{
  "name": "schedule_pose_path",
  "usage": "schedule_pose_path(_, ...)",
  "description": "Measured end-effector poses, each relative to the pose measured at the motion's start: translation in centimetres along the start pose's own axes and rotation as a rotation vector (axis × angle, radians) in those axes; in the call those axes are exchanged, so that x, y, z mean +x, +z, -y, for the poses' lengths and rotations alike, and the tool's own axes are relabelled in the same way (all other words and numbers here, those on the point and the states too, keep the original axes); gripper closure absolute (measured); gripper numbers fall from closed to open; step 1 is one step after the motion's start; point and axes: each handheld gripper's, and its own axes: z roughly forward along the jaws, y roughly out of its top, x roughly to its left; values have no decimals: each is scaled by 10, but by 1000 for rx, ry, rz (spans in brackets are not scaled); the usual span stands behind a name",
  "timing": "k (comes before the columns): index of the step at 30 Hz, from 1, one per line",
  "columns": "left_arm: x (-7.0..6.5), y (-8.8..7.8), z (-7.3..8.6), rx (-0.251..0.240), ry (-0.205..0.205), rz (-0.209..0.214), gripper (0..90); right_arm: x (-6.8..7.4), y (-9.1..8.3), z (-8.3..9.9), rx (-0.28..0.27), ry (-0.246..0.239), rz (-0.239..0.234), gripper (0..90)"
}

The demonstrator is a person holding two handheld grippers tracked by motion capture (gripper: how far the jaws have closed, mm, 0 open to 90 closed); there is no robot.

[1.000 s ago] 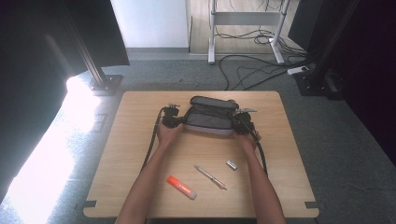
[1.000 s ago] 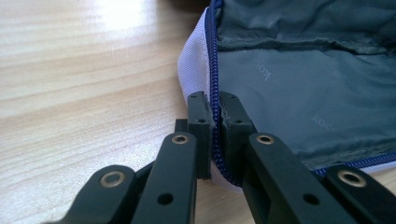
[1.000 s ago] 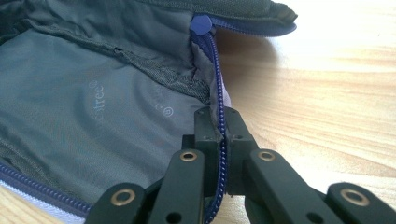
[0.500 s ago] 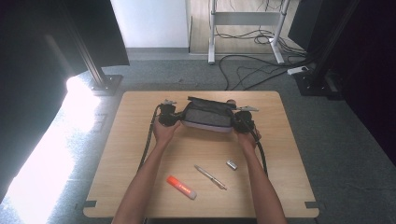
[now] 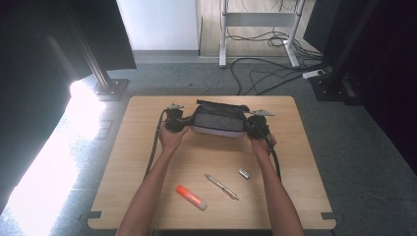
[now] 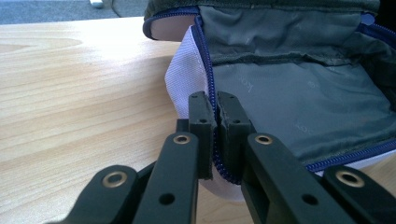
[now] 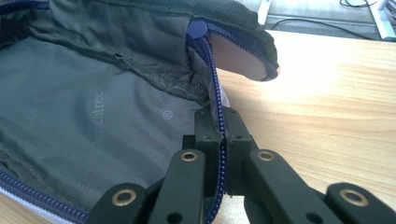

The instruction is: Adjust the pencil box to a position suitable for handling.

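Note:
A grey pouch [image 5: 218,119] with a blue zipper and a pale outer side hangs between my two grippers over the far half of the table. My left gripper [image 5: 176,121] is shut on the pouch's left end; its jaws pinch the zipper edge [image 6: 215,140]. My right gripper [image 5: 256,125] is shut on the right end, jaws clamped on the zipper edge [image 7: 220,140]. The pouch [image 6: 299,93] is unzipped and its grey lining [image 7: 93,112] shows, with nothing seen inside.
On the wooden table [image 5: 147,162] near the front lie an orange marker [image 5: 191,197], a silver pen [image 5: 222,186] and a small silver cap [image 5: 244,173]. Cables trail from both grippers along my forearms. Table legs and floor cables stand beyond the far edge.
Both grippers have lifted the pouch a little off the table and held it stretched between them. The items at the front have not moved.

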Motion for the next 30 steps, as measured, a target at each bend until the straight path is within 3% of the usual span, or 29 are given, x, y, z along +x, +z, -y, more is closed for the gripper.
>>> schedule_pose_path(11,-3,-11,4,-6,11,7,863,5,-10,-4,-21,-31,-6,867)
schedule_pose_path(30,-2,-27,11,-28,20,19,864,14,-17,-4,-51,-42,-23,867)
